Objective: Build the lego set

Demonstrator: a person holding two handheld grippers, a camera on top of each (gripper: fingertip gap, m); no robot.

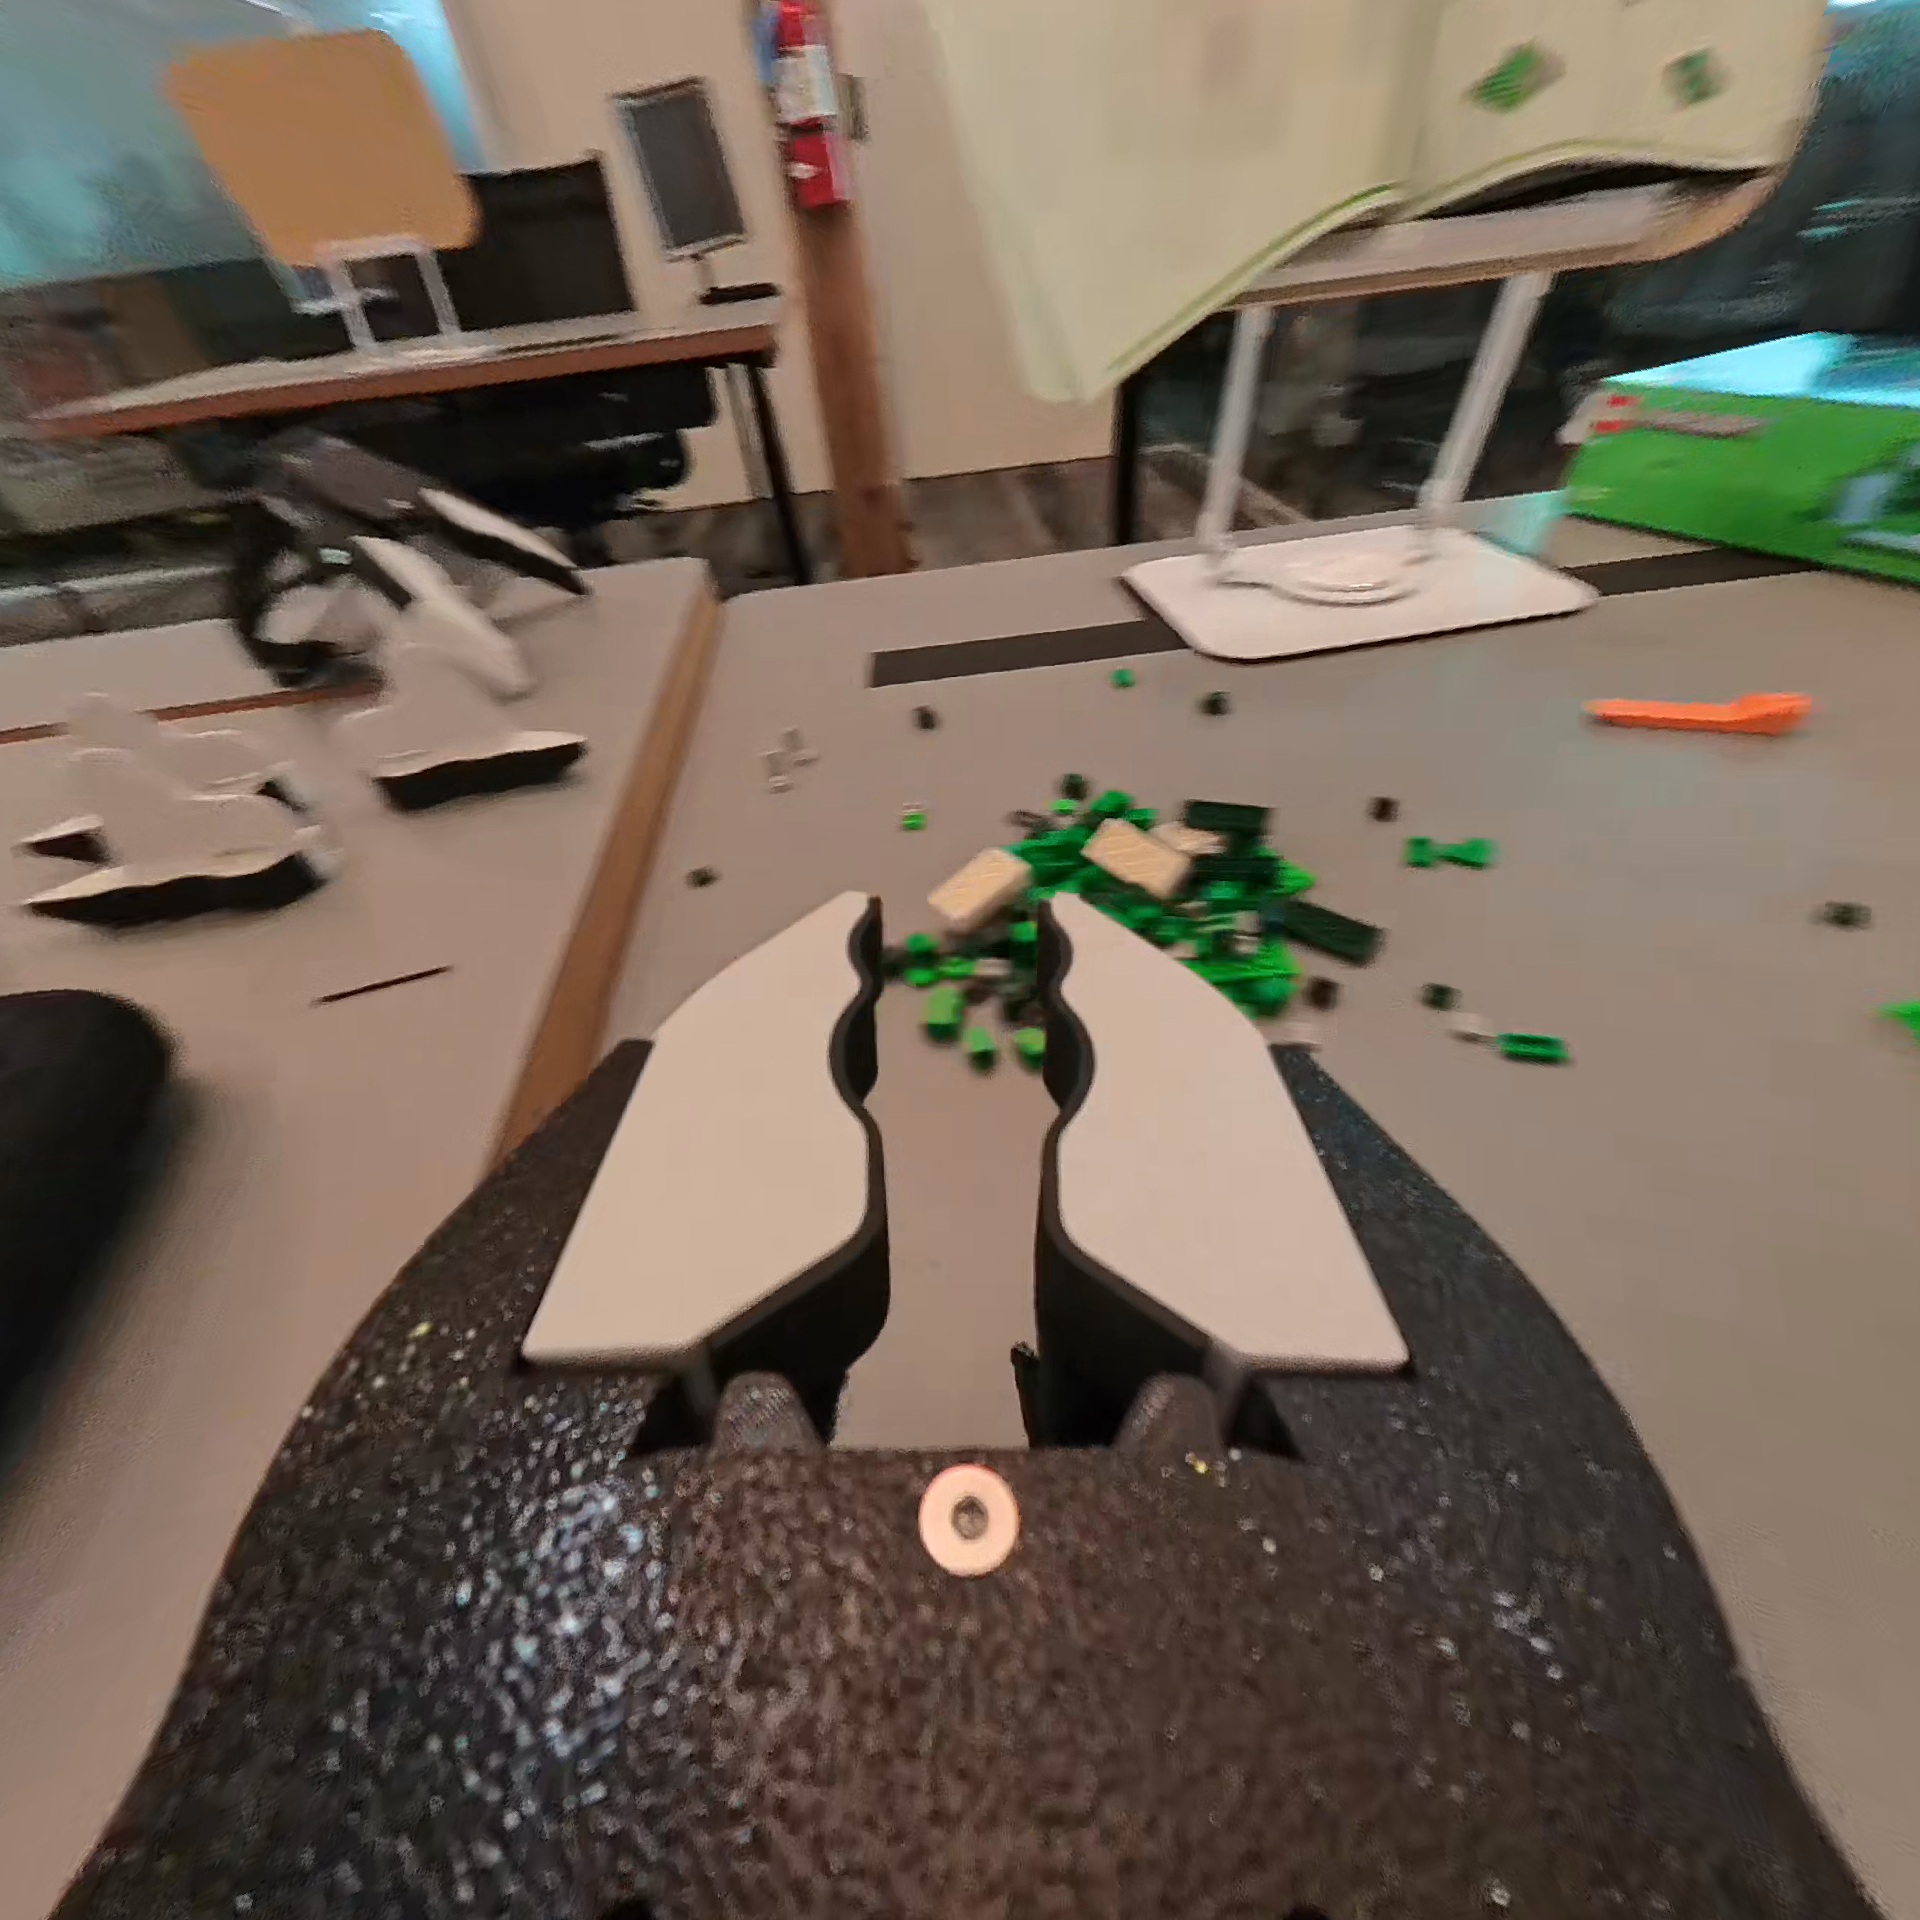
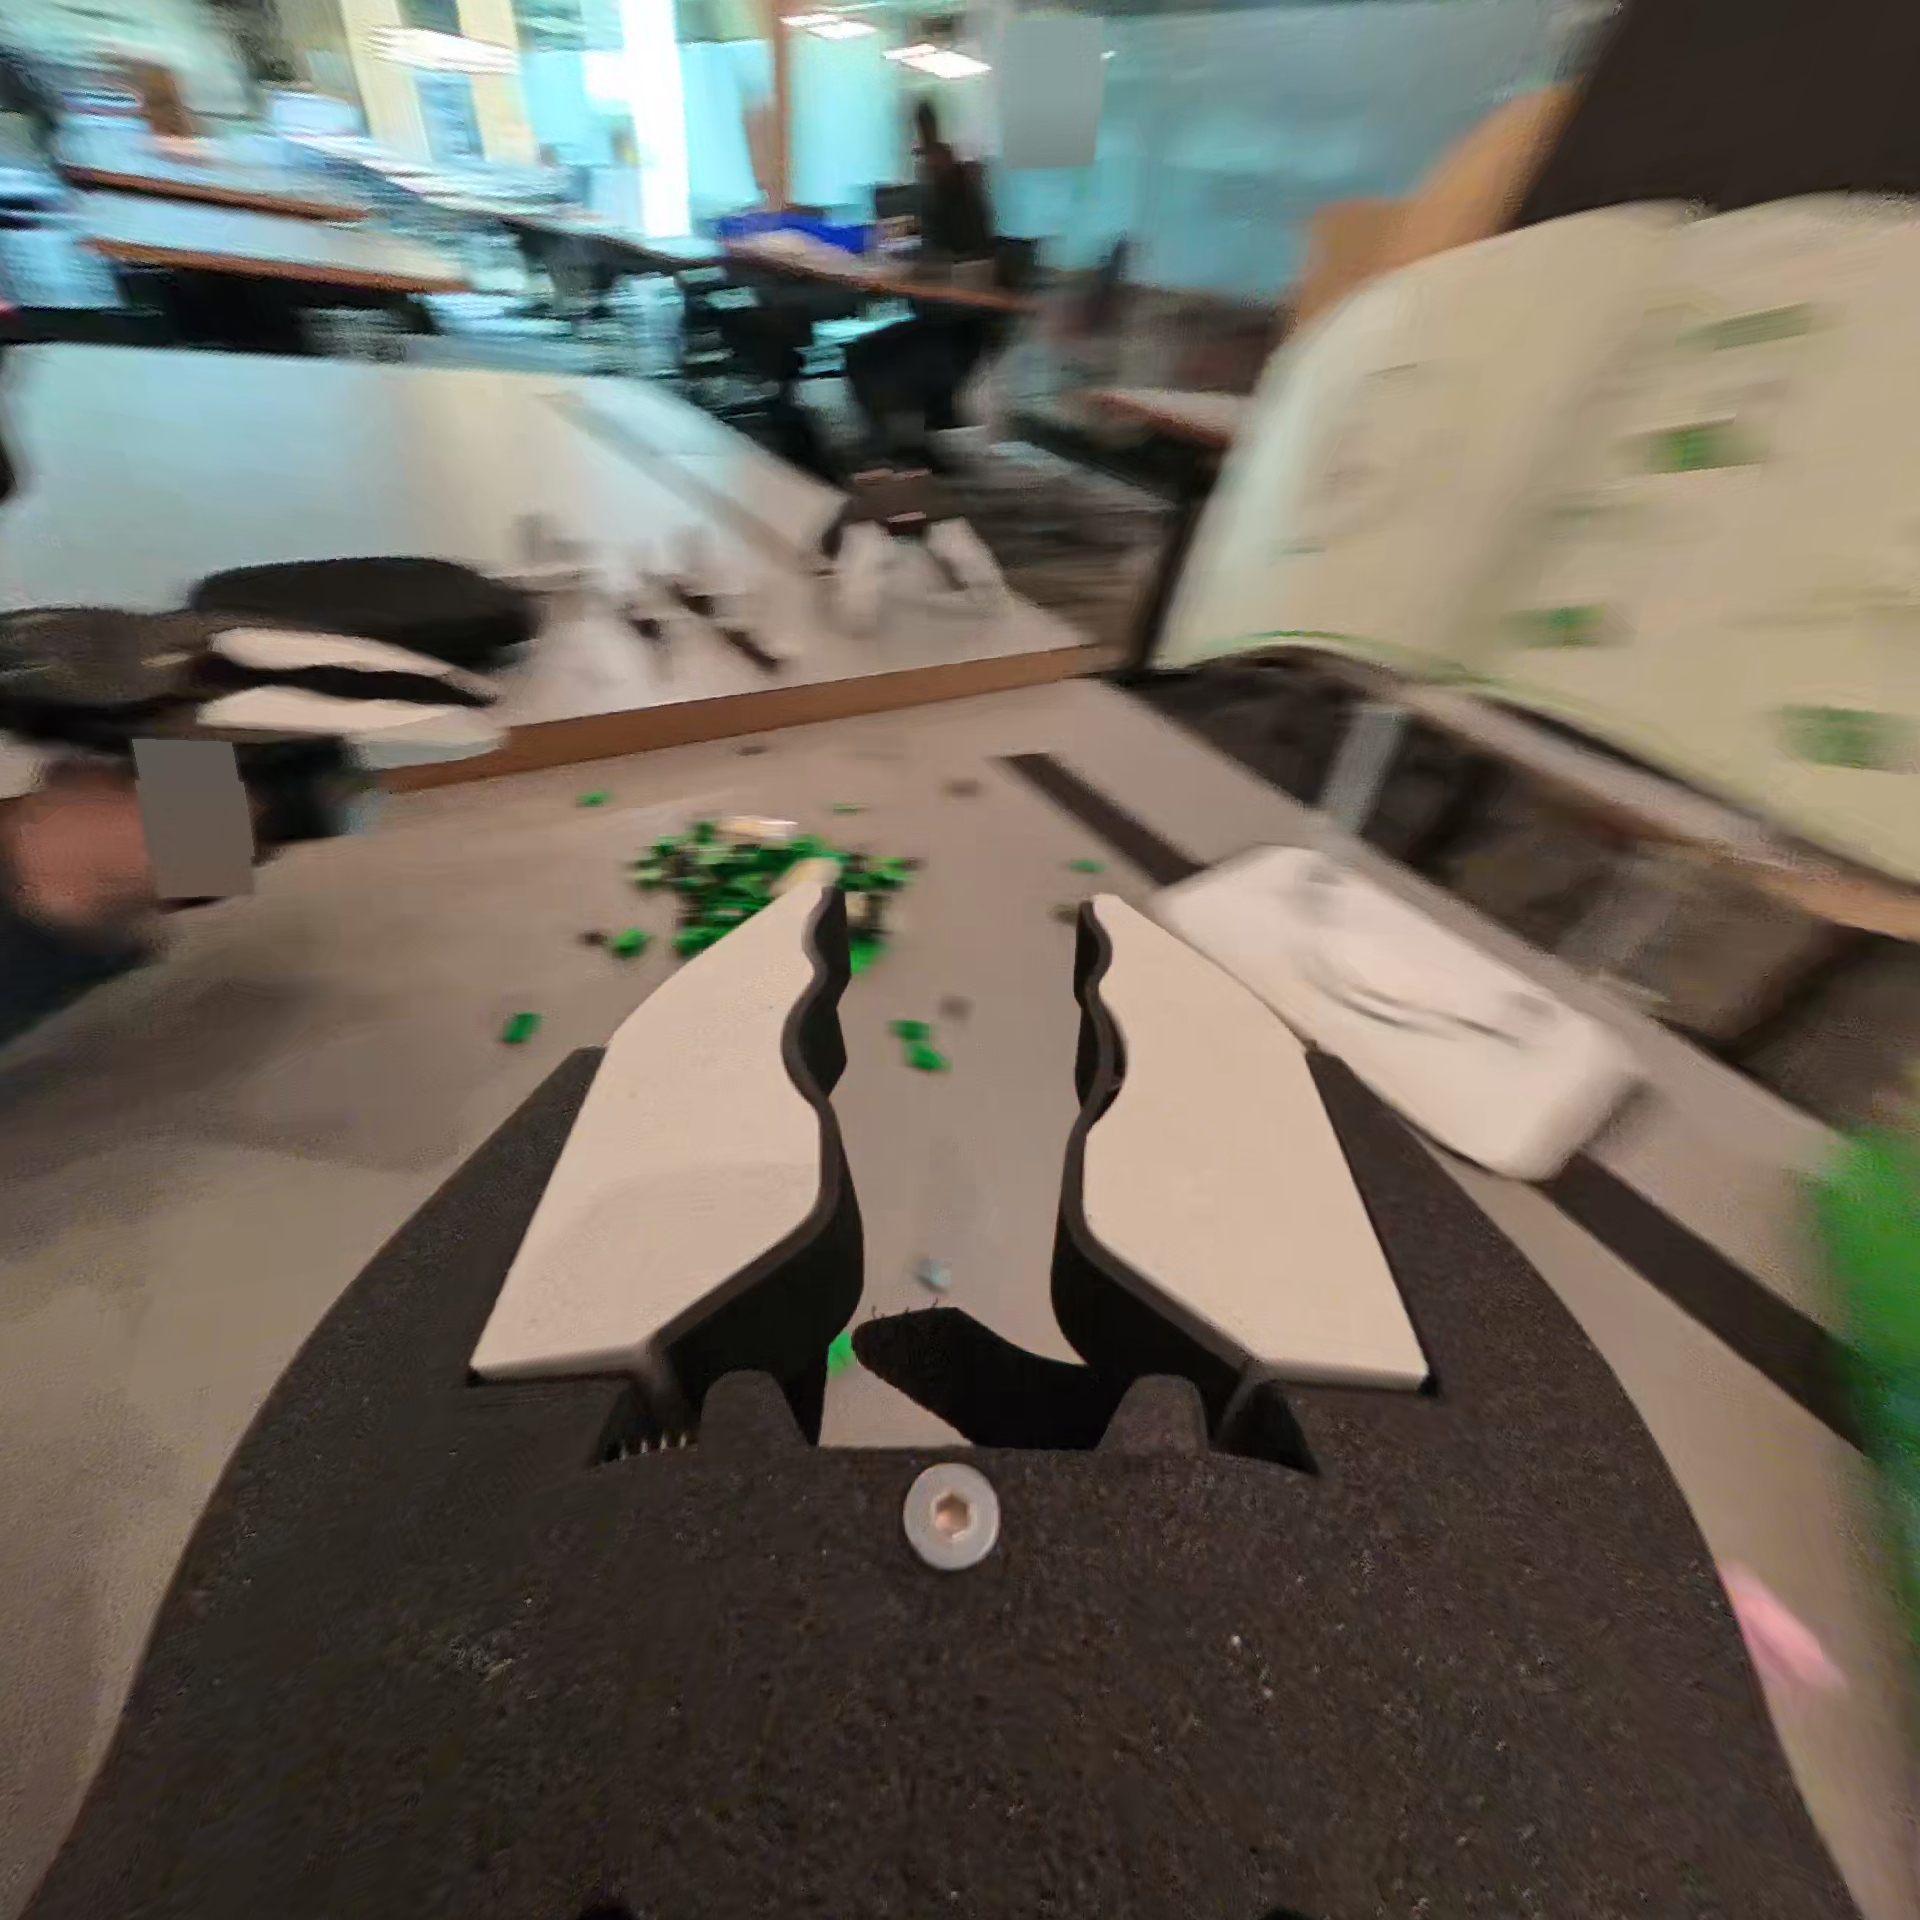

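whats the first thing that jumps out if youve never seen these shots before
The loose heap of small bright green and dark plastic bricks on the grey table, straight ahead of the open, empty left tongs. Next, the flat orange plastic tool lying alone far right, and the pale open instruction booklet propped on a stand behind.

Left tool [image 1: 958,914] and right tool [image 2: 956,914] apparently parted, empty.

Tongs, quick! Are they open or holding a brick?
Left tongs: open, holding nothing.
Right tongs: open, holding nothing.
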